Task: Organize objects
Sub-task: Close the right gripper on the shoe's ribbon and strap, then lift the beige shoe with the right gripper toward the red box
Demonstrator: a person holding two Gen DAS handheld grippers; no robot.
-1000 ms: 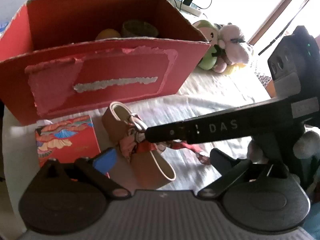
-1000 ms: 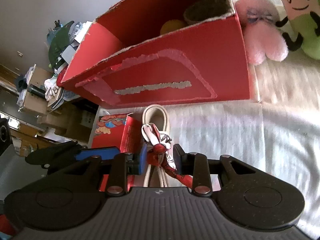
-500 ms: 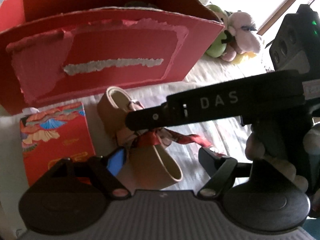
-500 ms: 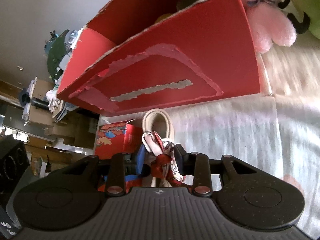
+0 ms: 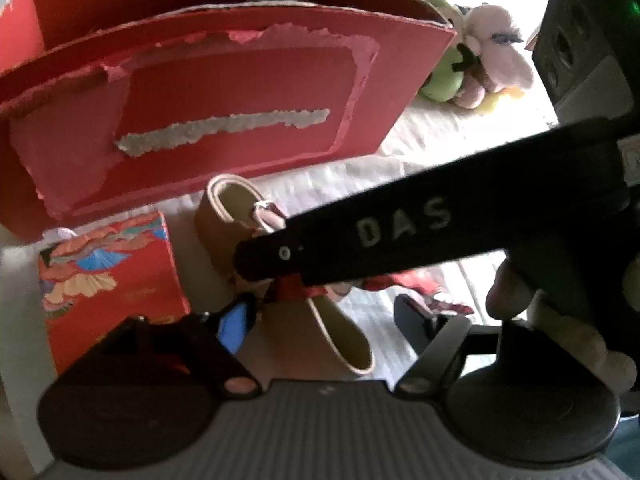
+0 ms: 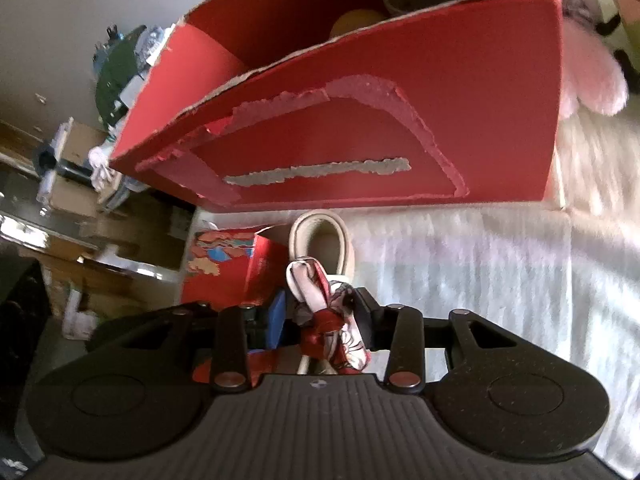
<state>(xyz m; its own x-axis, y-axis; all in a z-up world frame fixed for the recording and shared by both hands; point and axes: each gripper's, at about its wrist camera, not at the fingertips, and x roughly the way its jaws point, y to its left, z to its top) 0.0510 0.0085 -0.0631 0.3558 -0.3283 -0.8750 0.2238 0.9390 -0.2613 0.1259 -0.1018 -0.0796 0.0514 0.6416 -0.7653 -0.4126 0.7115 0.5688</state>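
At centre of the right wrist view, just above the black housing: right tongs (image 6: 320, 314) clenched on the knotted red-and-white scarf (image 6: 328, 316) tied round a tan leather strap (image 6: 322, 236). Strap looped, pale-edged, with a small metal ring where the scarf passes through; far end of the loop lying on the white cloth-covered surface (image 6: 460, 272), just below the big red cardboard box (image 6: 360, 128). In the left wrist view, same strap (image 5: 236, 216) at frame centre, partly hidden behind the other gripper's black finger; left tongs (image 5: 320, 320) released, wide apart, holding nothing, blue pad near the strap's lower half.

Possible trouble: grip only on soft fabric, so the knot could slip or loosen and let the strap drop short of the box. Dangling loop could catch on the box's torn front rim during a lift over it. Small patterned red box (image 5: 108, 276) just left of the strap, close enough to be knocked. Left tongs crowding the same spot, risking a clash of grippers.
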